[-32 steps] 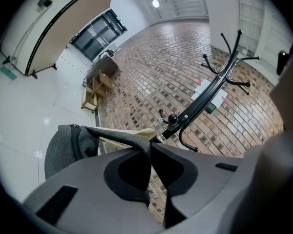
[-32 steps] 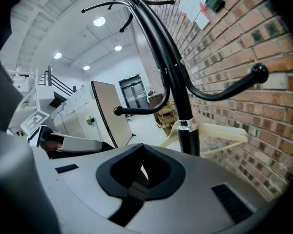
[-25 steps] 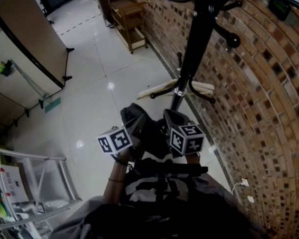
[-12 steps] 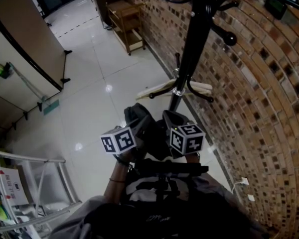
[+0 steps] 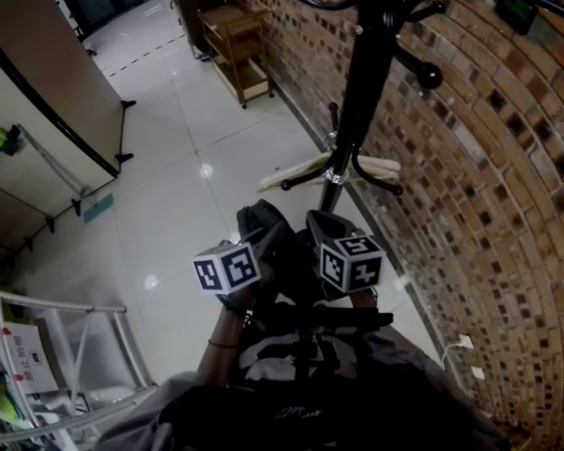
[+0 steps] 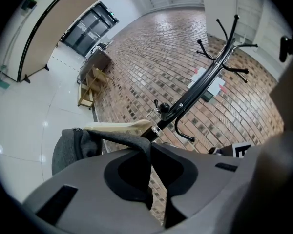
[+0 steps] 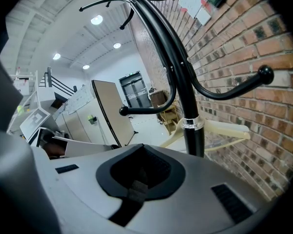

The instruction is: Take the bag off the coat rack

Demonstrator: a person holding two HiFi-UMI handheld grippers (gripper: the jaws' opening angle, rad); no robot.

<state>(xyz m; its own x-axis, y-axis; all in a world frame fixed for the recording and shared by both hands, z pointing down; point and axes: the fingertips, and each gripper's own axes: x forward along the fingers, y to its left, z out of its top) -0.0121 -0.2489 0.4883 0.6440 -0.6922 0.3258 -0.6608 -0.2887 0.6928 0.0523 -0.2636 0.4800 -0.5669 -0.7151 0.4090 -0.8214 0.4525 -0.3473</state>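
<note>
The black coat rack [image 5: 357,92] stands by the brick wall, with a pale wooden hanger [image 5: 381,165] on its lower hooks. Below it, between my two grippers, hangs the dark grey bag [image 5: 268,233]. My left gripper [image 5: 261,242] is shut on a fold of the bag's grey fabric [image 6: 71,147], which is pinched where the jaws [image 6: 150,147] meet. My right gripper [image 5: 320,228] is shut on a dark strap [image 7: 134,194] of the bag, running down between its jaws [image 7: 141,152]. The rack's pole [image 7: 188,106] rises just beyond both grippers.
The brick wall [image 5: 489,205] runs along the right. A wooden shelf cart [image 5: 240,45] stands further back against it. A brown partition board [image 5: 47,73] on black feet is at the left, and a metal rack [image 5: 66,346] at the lower left. White tiled floor [image 5: 179,186] lies between.
My left gripper has drifted slightly right and down with the bag fabric in it. The right gripper has held its place.
</note>
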